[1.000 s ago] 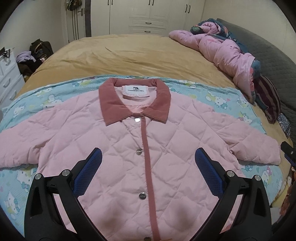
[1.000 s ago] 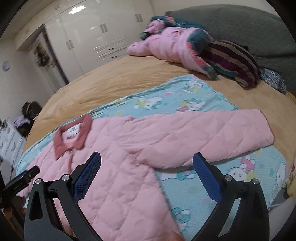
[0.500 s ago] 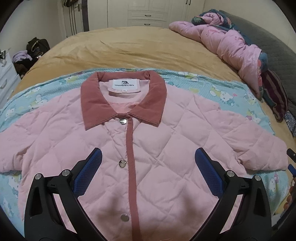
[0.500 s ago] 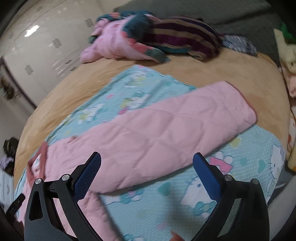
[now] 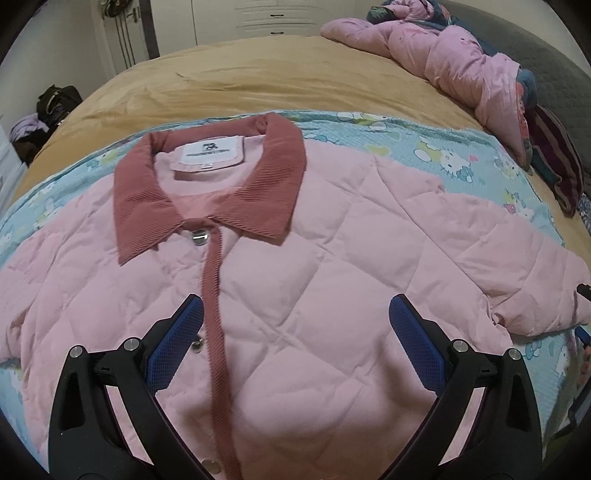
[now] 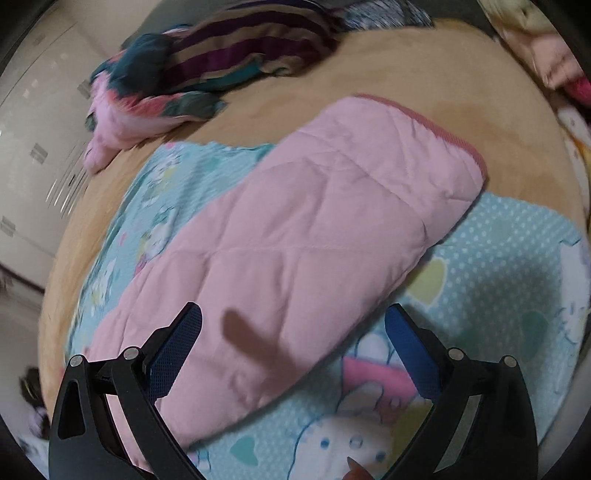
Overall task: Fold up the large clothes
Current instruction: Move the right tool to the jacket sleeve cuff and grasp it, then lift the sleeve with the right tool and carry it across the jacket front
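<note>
A pink quilted jacket (image 5: pixel 314 266) lies front up and buttoned on a light blue cartoon-print sheet (image 5: pixel 436 147). Its dusty-red corduroy collar (image 5: pixel 210 192) sits at the far end, with a matching placket running toward me. My left gripper (image 5: pixel 295 317) hovers open just above the chest, nothing between its fingers. In the right wrist view the jacket's sleeve (image 6: pixel 314 236) stretches out diagonally, its red-trimmed cuff (image 6: pixel 439 129) at the upper right. My right gripper (image 6: pixel 293 321) is open above the sleeve's near part and casts a shadow on it.
A tan bedspread (image 5: pixel 277 74) covers the bed beyond the sheet. A crumpled pink quilt (image 5: pixel 454 62) and striped bedding (image 6: pixel 258 40) lie at the headboard side. White wardrobes (image 5: pixel 258 18) stand behind, bags (image 5: pixel 55 103) on the floor at left. A fingertip (image 6: pixel 354 470) shows at the bottom edge.
Both grippers have moved in closer. The left now sits lower over the chest near the collar; the right has swung right and down over the sleeve toward the cuff. Both stay open.
</note>
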### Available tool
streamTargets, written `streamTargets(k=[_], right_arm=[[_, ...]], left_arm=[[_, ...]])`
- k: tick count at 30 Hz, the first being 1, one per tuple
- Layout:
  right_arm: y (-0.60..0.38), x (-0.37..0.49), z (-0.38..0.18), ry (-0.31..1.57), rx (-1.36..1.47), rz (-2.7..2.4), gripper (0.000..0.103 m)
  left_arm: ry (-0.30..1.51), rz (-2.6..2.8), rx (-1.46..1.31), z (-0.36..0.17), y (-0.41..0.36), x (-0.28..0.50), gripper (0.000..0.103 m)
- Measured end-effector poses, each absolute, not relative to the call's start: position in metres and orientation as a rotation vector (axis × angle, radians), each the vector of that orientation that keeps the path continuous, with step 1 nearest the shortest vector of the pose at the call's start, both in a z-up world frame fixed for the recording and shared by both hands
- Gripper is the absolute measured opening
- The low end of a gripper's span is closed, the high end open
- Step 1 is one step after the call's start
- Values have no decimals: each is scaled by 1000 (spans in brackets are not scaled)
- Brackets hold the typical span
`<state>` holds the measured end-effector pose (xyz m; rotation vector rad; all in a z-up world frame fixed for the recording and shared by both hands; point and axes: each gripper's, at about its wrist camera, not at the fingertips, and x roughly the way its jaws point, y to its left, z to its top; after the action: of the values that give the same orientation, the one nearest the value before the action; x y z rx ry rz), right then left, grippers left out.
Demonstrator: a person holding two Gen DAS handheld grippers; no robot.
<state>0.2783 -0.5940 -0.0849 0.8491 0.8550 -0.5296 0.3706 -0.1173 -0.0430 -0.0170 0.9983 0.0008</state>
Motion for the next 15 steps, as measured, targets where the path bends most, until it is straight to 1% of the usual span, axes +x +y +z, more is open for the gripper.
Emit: streamTargets(k=[9, 11, 12, 13, 14, 15], right_arm=[[-636, 286, -100, 709, 1032, -531, 99], [-639, 286, -99, 672, 1048, -503, 96], [-641, 287, -98, 663, 1052, -488, 79], [-643, 285, -98, 647, 1067, -462, 47], [-644, 285, -97, 627, 1089, -426, 39], [-645, 286, -94, 607, 1103, -384, 35]], left_arm=[[997, -10, -14, -35, -126, 379, 94], [1002, -12, -27, -31, -124, 378, 94], [1001, -17, -34, -30, -123, 376, 94], [999, -20, -42, -27, -122, 375, 94], [1001, -19, -45, -26, -121, 373, 94], [1003, -19, -49, -24, -120, 372, 94]])
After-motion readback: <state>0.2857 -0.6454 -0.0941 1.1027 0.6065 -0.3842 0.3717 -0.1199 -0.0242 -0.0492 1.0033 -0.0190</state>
